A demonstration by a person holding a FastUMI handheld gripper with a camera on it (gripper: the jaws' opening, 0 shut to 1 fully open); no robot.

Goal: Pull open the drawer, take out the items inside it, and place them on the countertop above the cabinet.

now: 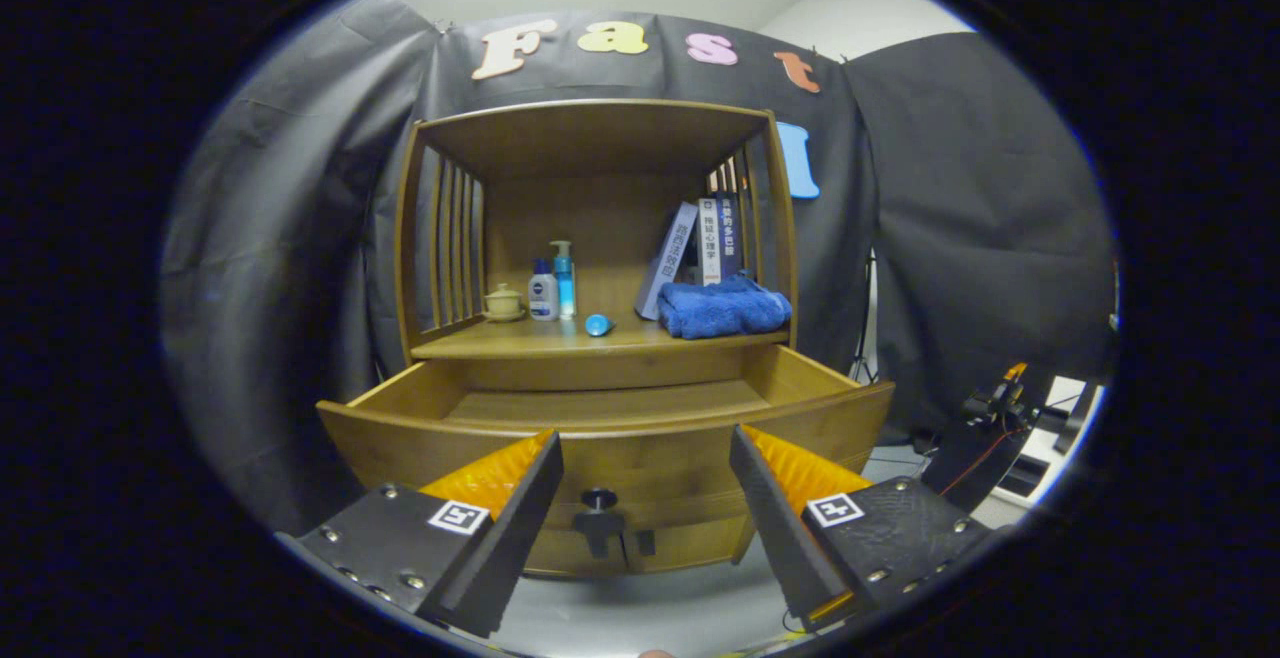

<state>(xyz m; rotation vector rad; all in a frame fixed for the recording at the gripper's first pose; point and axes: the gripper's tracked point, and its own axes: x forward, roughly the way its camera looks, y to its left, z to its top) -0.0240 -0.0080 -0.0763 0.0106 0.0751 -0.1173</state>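
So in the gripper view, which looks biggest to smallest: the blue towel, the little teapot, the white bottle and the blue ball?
1. Blue towel, clearly the biggest.
2. White bottle and little teapot: too alike to rank; the bottle is taller, the teapot wider.
3. Blue ball, smallest.
The gripper has its fingers open, holding nothing.

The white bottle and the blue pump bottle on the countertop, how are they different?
The white bottle is shorter and squatter; the blue pump bottle is taller and slimmer. The white bottle has a blue cap and label, while the blue pump bottle is see-through blue with a pale pump head. Both stand upright side by side on the countertop, between the small cup and the blue towel, far beyond the open tongs.
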